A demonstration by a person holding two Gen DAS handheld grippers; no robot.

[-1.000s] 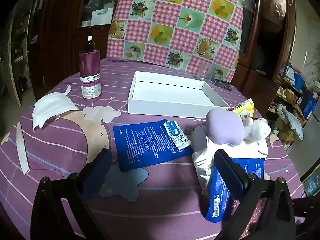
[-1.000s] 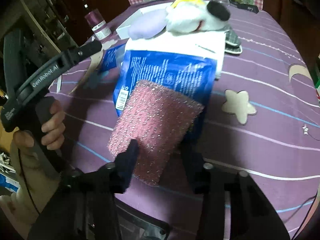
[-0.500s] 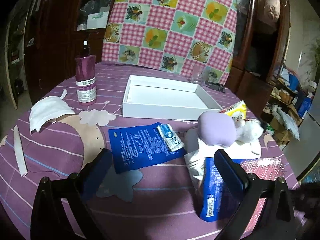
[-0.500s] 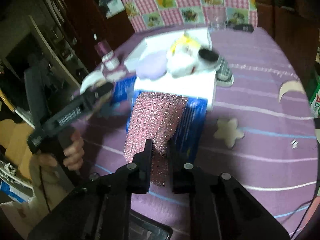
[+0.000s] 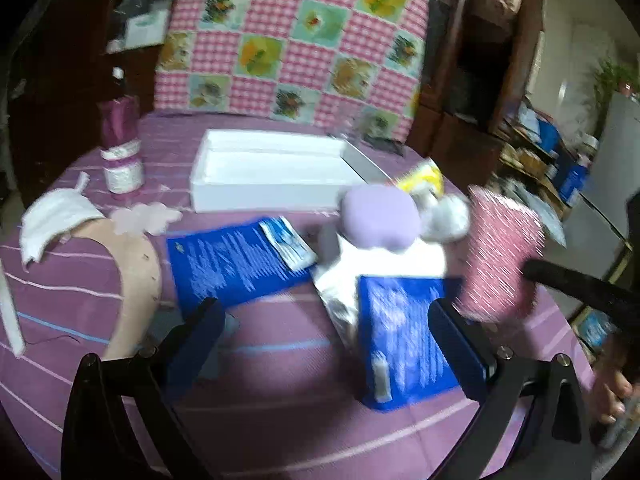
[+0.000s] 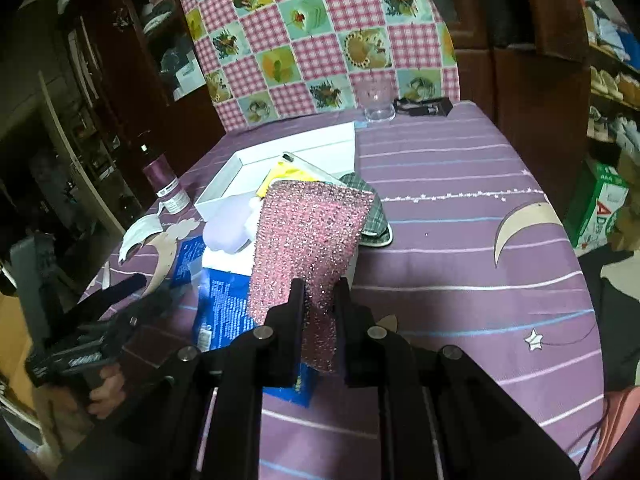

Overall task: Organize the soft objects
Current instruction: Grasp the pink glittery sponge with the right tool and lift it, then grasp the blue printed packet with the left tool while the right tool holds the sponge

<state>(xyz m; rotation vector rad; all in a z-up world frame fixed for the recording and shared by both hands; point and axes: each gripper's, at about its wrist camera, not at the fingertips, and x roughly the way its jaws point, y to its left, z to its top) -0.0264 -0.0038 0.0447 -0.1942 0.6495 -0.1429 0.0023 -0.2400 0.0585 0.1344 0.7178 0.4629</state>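
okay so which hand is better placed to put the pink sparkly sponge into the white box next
Right. The right gripper is already shut on the pink sponge and holds it off the table, with the white box straight ahead. The left gripper is open and holds nothing.

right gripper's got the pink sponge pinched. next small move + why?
Probably carry it forward and to the left, over the white box. The right gripper is shut on the pink sparkly sponge, which hangs clear of the blue packet below. The box looks open with bare floor, and the left gripper is open and holds nothing.
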